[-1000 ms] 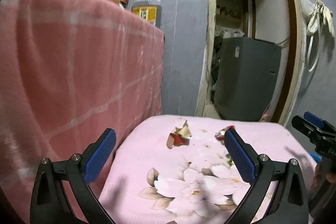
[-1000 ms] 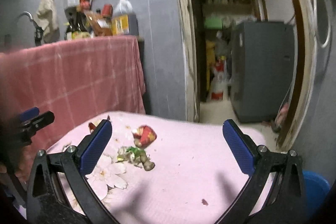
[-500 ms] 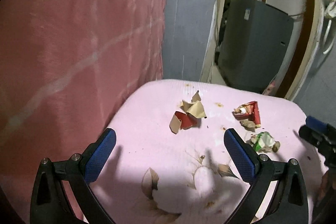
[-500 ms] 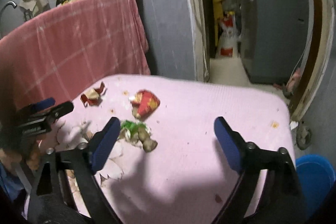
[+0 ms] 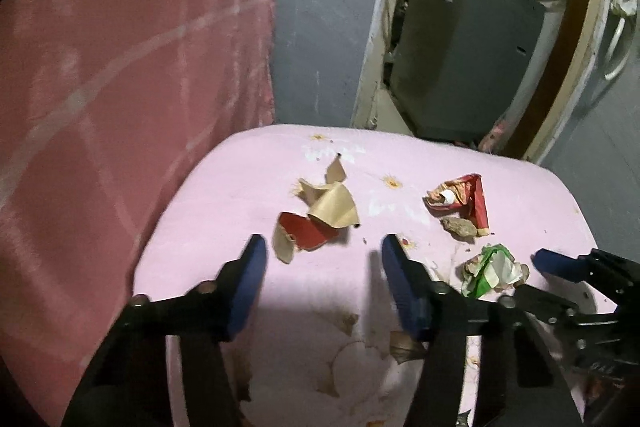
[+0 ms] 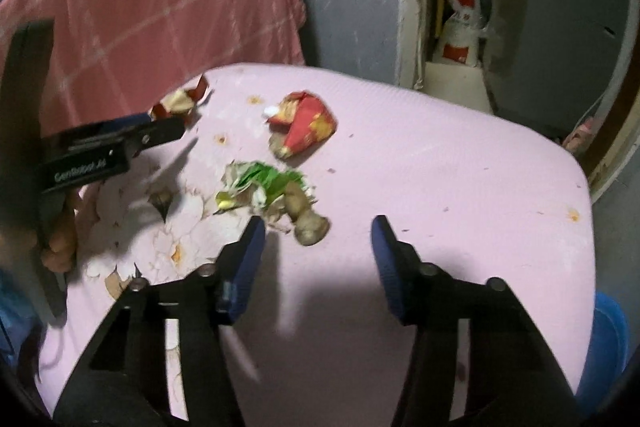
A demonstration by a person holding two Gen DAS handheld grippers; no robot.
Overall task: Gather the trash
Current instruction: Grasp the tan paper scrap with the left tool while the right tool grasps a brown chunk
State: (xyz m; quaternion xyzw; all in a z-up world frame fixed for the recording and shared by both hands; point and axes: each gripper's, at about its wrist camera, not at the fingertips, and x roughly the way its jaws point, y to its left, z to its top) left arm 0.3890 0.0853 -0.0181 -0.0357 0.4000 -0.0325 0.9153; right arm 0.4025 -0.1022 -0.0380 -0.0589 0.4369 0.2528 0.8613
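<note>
Beyond closing fingers [image 5: 256, 259] — torn paper scrap [image 5: 316, 219], untouched

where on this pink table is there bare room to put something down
Bare pink table runs from the red wrapper rightward to the far edge. It is crowded around the green wrapper and the torn cardboard beside the pink cloth.

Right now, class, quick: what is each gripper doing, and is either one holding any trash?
Left gripper: fingers closing, nothing between them, torn paper just ahead.
Right gripper: fingers closing, holding nothing, green wrapper just ahead.
</note>
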